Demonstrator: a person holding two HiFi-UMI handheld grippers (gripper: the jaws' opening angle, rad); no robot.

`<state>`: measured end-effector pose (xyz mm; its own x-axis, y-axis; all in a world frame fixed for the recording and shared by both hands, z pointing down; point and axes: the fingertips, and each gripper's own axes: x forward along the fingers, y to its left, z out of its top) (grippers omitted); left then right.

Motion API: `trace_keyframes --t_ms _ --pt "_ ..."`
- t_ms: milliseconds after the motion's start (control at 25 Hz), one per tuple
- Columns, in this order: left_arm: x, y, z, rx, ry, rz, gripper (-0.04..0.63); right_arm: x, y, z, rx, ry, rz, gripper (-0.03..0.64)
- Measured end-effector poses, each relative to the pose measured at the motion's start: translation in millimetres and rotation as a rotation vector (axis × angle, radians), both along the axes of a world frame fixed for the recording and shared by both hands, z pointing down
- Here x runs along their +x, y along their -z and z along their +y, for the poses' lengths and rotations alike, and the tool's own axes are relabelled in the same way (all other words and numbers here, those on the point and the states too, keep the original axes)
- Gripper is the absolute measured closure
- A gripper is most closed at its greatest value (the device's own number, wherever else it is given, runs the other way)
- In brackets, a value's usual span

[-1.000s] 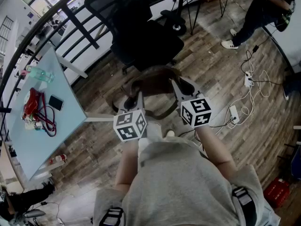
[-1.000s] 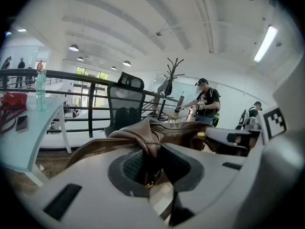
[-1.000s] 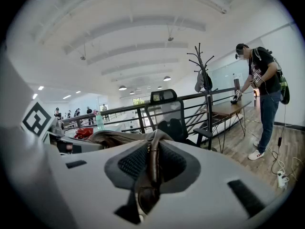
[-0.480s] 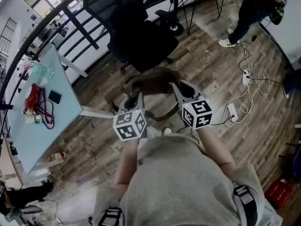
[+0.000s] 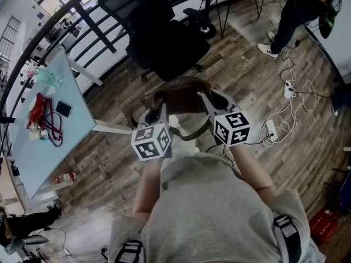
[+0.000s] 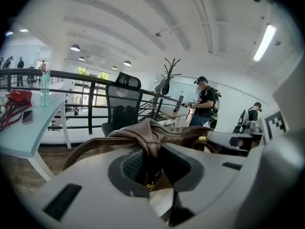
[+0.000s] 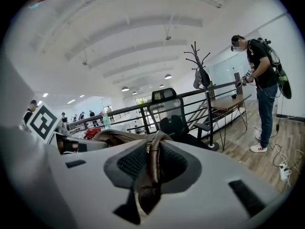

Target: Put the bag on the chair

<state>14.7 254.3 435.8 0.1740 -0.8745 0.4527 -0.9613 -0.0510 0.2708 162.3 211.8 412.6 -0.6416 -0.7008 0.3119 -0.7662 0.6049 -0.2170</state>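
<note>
A brown leather bag point(image 5: 184, 95) hangs in the air between my two grippers, just short of the black office chair point(image 5: 164, 37). My left gripper point(image 5: 161, 113) is shut on the bag's left edge point(image 6: 147, 140), the leather bunched between its jaws. My right gripper point(image 5: 207, 103) is shut on the bag's strap point(image 7: 153, 168) at the right side. The bag's long strap point(image 5: 189, 133) loops down below it. In the left gripper view the chair point(image 6: 123, 106) stands straight ahead, and in the right gripper view the chair point(image 7: 169, 116) stands ahead as well.
A pale blue table point(image 5: 38, 141) at the left carries a red pouch point(image 5: 37, 115), a phone point(image 5: 63, 109) and a bottle point(image 5: 48, 79). A black railing point(image 5: 66, 29) runs behind it. Cables and a power strip point(image 5: 271, 129) lie on the wooden floor at the right. A person point(image 5: 299, 10) stands far right.
The bag and both grippers have shifted slightly toward the chair. Both grips hold as before.
</note>
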Motion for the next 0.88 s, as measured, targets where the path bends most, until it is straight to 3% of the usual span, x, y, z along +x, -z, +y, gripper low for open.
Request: trace_keyframes --t_ms 360,880 --pt "-17.0 -11.0 -48.1 -0.012 0.001 0.014 0.537 -15.5 -12.7 -46.1 -0.026 -0.013 0.014 0.552" --pt "-59.8 -14.3 -160.3 -0.014 -0.01 0.035 0.537 -58.6 -18.5 -155.9 -0.05 -0.019 0.025 0.552"
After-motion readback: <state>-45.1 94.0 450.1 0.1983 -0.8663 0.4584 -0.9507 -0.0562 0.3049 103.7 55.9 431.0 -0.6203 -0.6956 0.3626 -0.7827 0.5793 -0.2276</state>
